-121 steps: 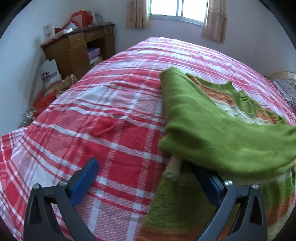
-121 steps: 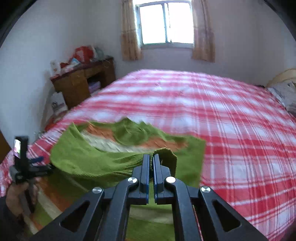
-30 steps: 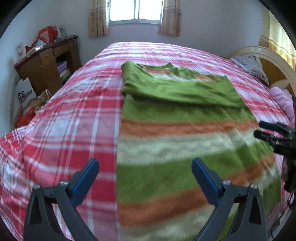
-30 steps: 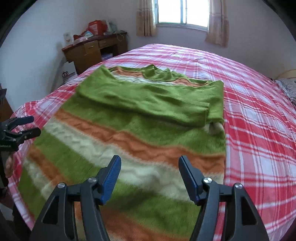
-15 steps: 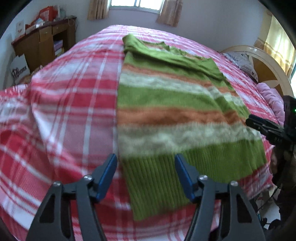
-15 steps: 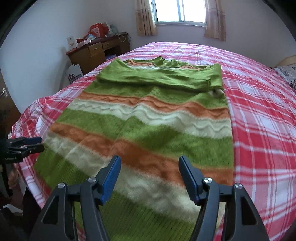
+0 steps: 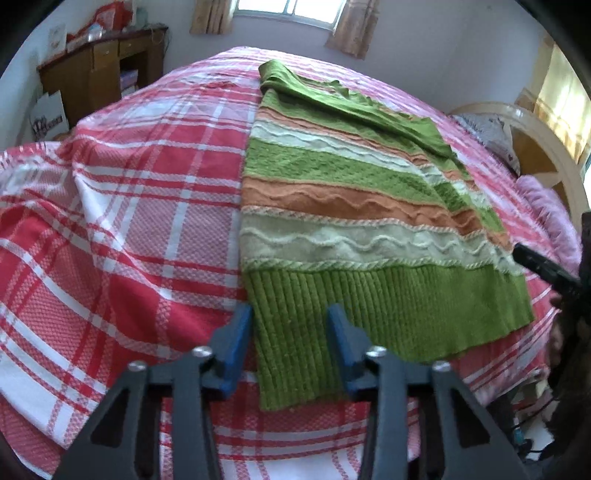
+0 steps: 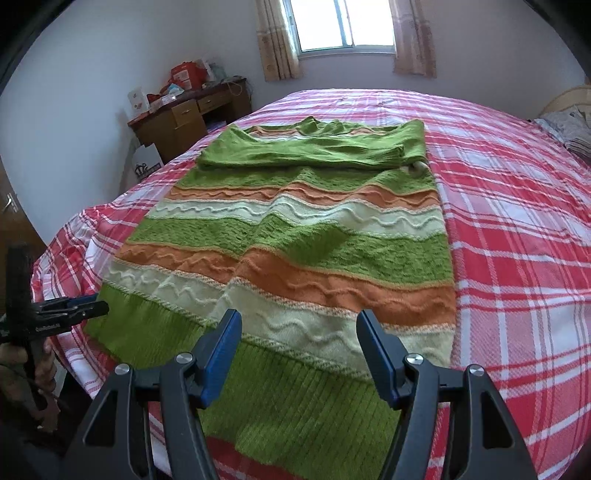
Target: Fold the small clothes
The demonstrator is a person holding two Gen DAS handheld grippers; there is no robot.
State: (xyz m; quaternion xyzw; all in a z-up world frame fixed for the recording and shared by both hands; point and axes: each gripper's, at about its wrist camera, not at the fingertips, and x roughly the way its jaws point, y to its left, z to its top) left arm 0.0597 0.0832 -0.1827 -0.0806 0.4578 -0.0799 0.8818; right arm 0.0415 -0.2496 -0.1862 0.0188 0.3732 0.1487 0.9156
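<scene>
A green, orange and cream striped knit sweater (image 7: 354, 206) lies flat on the bed, its sleeves folded across the chest at the far end (image 8: 314, 151). Its ribbed green hem (image 7: 369, 306) lies at the near bed edge. My left gripper (image 7: 290, 317) is open, its jaws either side of the hem's left corner, touching nothing clearly. It also shows at the left in the right wrist view (image 8: 74, 308). My right gripper (image 8: 297, 325) is open and empty just above the hem's right part (image 8: 295, 398). It shows at the right edge in the left wrist view (image 7: 543, 269).
The red and white plaid bedspread (image 8: 517, 229) covers the whole bed. A wooden desk (image 8: 184, 114) with clutter stands at the far left wall. A headboard (image 7: 539, 147) and pillows are on the right. A window (image 8: 347, 24) with curtains is behind.
Both grippers have drawn back from the folded sleeves to the sweater's hem at the near bed edge. My left gripper's jaws have narrowed around the hem's left corner.
</scene>
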